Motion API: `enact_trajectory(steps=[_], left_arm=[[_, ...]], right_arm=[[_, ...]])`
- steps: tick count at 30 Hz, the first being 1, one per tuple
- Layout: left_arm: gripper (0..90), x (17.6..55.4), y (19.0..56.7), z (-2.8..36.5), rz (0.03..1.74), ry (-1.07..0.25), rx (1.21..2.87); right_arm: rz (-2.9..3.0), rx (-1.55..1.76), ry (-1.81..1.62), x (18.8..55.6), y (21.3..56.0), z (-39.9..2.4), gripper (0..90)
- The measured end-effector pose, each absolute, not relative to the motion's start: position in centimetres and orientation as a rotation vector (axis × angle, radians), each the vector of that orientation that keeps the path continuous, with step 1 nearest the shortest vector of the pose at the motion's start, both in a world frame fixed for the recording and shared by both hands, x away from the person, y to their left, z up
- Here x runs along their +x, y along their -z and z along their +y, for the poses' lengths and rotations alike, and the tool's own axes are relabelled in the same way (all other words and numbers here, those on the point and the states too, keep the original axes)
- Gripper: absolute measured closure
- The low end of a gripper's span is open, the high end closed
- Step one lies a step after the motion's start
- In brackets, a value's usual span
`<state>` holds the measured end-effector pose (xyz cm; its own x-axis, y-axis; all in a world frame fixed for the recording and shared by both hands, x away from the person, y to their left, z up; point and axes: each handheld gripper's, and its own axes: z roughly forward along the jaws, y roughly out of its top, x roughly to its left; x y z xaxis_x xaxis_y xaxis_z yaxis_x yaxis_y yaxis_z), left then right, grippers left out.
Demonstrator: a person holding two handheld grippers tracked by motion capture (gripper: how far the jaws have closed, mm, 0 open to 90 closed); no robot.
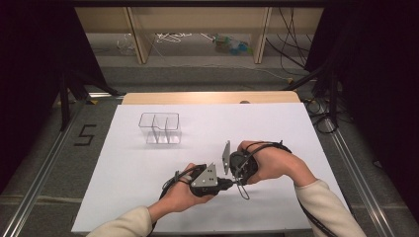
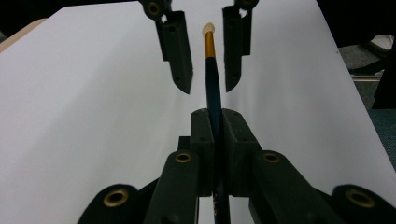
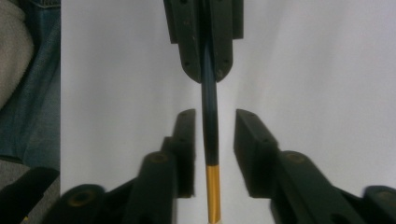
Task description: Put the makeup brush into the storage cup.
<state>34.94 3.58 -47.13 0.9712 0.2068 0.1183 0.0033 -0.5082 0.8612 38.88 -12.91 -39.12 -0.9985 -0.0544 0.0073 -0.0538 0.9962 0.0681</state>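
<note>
Pencil (image 3: 210, 135) tip hidden between fingers (image 3: 187, 37)

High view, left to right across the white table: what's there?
Clear divided container → left gripper, shut on the pencil → right gripper, open around that pencil's far end → right hand.

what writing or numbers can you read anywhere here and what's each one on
"5": a large dark numeral on the grey floor, left of the table.
Pencil: no readable print on its dark barrel or gold band.
Clear divided container: no label to be seen.
No other readable text.
</note>
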Motion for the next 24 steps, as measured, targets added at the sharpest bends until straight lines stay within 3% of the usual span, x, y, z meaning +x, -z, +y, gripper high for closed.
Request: enact_trajectory(steps=[11,24], left_arm=[[83.3,35.1,46.9,4.4,0.151,-0.279,2.089],[83.3,35.5,46.4,5.9,0.182,-0.309,2.068]], right_arm=[[-3.158,0.055,0.331,39.4,38.7,-14.3,37.2],[-3.123,-0.09,0.8,39.8,38.0,-16.2,26.9]])
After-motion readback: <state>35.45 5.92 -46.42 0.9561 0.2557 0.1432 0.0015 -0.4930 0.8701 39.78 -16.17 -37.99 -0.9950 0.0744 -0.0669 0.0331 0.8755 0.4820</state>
